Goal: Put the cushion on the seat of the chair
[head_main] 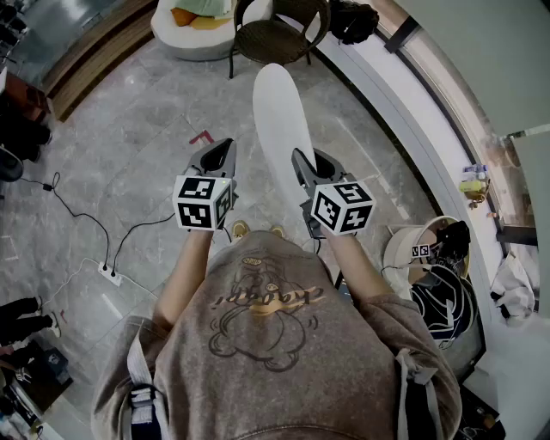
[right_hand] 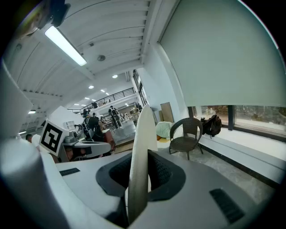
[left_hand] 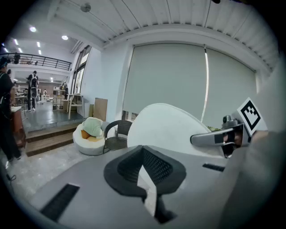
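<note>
Cushion (head_main: 277, 112): edge pinched in right gripper (head_main: 301, 160) fingers; left gripper (head_main: 223, 146) fingers closed, empty. Risk: slip before chair (head_main: 277, 36), 12 o'clock.

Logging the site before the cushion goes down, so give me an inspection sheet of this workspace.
Surface: grey stone floor.
Job's things: white cushion held on edge; wicker chair ahead, nothing seen on its seat.
Clutter: white pouf with pillows beside the chair; black bag on the window ledge.
Grippers: right gripper shut on the cushion; left gripper shut, empty.
Cables: black leads running to a power strip on the floor.
Surroundings: drawn blind; people standing far off.
</note>
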The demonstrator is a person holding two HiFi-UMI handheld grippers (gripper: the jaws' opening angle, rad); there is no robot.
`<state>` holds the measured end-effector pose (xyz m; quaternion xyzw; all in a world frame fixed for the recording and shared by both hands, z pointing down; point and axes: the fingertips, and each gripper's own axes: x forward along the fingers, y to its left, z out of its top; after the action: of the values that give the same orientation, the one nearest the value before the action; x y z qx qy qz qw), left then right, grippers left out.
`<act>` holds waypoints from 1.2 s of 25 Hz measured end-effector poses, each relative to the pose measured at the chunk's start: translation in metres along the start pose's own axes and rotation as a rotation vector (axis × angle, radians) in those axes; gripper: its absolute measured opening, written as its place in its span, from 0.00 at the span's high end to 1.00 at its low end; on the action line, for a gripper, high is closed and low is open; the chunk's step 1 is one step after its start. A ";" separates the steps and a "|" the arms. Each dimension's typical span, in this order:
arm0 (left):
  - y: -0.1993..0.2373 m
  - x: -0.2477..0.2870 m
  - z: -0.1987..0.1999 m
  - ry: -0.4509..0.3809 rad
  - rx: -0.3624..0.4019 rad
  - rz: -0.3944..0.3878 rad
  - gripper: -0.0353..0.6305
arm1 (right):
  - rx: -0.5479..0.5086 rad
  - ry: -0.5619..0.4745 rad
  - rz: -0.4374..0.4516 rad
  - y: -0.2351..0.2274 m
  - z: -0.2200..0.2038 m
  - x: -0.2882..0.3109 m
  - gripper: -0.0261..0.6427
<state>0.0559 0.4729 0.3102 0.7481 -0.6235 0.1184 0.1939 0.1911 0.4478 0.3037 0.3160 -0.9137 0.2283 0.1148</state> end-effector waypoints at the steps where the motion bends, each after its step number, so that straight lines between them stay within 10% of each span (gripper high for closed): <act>1: 0.001 0.000 0.000 0.001 -0.001 -0.001 0.94 | 0.001 0.001 -0.001 0.000 0.000 0.001 0.86; 30: 0.029 -0.005 -0.005 0.046 0.076 -0.148 0.94 | 0.063 -0.042 -0.110 0.019 -0.009 0.015 0.86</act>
<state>0.0271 0.4753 0.3171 0.7959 -0.5571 0.1444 0.1879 0.1678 0.4578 0.3106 0.3737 -0.8897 0.2435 0.0978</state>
